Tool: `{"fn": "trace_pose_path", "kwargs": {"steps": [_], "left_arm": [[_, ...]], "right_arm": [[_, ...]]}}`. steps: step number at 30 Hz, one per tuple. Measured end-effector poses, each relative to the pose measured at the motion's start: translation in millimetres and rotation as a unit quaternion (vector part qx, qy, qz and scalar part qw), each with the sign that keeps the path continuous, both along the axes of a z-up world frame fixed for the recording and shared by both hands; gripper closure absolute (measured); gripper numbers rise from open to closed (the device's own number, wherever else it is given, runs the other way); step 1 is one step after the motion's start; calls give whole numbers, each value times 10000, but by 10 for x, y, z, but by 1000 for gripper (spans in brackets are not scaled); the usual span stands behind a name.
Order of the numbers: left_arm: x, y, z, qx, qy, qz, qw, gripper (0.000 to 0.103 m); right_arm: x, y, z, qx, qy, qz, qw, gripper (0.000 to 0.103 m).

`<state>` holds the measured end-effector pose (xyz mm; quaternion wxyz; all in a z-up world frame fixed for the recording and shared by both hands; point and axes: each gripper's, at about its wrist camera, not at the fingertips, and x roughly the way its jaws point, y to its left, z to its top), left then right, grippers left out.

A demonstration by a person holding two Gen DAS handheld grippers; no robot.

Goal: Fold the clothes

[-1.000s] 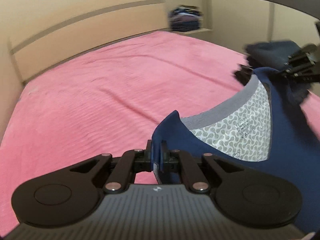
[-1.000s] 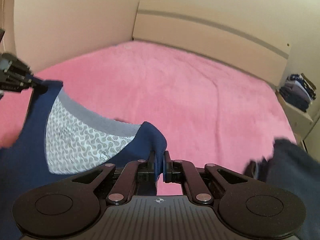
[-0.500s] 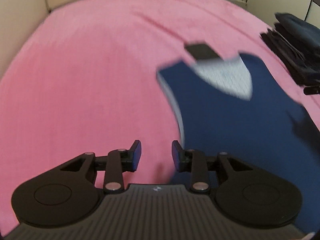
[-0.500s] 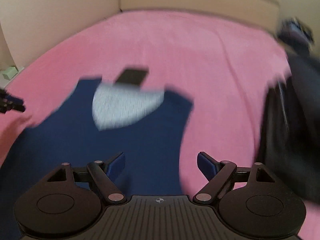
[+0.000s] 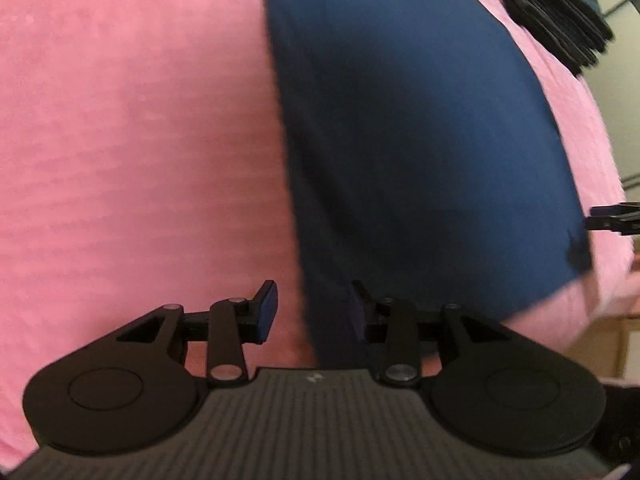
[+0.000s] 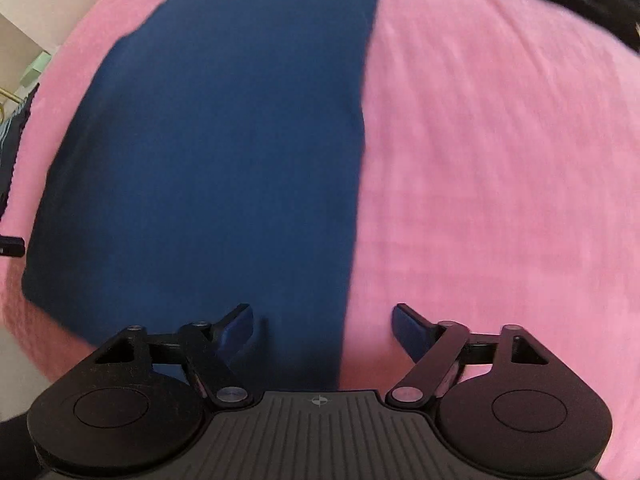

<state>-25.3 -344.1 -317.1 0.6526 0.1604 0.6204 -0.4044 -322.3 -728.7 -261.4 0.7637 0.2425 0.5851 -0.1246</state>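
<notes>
The shirt (image 6: 224,152) lies flat on the bed (image 6: 500,160), long axis running away from both wide-open hand-held grippers, left (image 5: 310,308) and right (image 6: 322,326), each straddling a hem-side edge.

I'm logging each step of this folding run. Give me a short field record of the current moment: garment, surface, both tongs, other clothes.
garment: navy shirt, spread flat, neck end away from the cameras
surface: pink bedspread
left tongs: open, holding nothing, low over the shirt's left bottom edge
right tongs: open wide, holding nothing, straddling the shirt's right bottom edge
other clothes: dark pile on the bed to the right of the shirt
fold state: no fold visible yet
</notes>
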Motion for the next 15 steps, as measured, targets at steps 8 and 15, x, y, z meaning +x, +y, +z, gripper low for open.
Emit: {"fn": "trace_pose_path", "kwargs": {"steps": [8,15], "left_arm": [[-355,347,-89,-267,34,-106,9996,102],[-323,528,-39,-536,-104,-238,9982,102]], "right_arm": [[-598,264,32,-92,-154,-835,9963,35],[-760,344,81,-160,-440,-917,9947,35]]}}
